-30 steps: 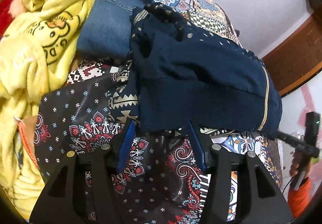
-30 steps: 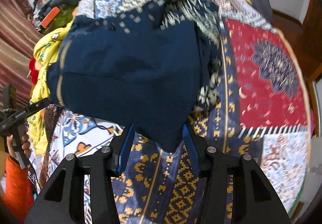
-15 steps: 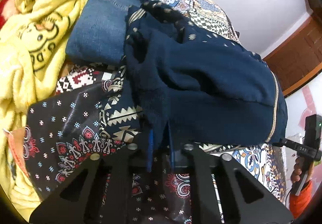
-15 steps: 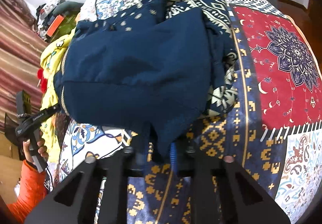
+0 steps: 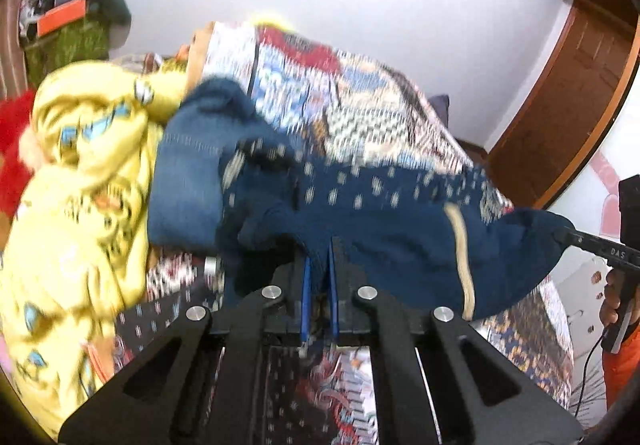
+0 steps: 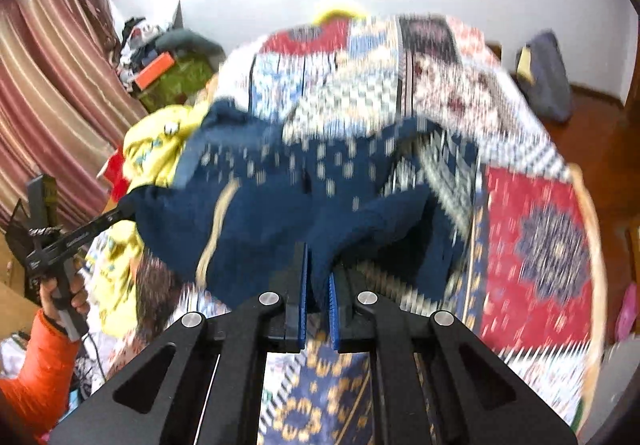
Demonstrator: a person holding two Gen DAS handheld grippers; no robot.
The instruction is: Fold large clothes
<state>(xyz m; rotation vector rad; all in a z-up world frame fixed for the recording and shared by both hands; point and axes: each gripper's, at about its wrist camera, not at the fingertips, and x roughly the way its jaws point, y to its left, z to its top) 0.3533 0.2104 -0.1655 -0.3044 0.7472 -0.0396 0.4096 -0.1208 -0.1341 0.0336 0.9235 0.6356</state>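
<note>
At 6 o'clock in each view, left gripper (image 5: 319, 277) and right gripper (image 6: 317, 281) level, clamped on the lifted navy garment (image 5: 384, 233).

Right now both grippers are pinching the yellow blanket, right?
Not quite. Both grippers are pinching, but it's the navy blue garment, not the yellow blanket. The left gripper and right gripper each show it in their own wrist view.

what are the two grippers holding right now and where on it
Both hold the navy garment. The left gripper and the right gripper are each shut on a fold of its near edge; which part of the garment cannot be told.
</note>
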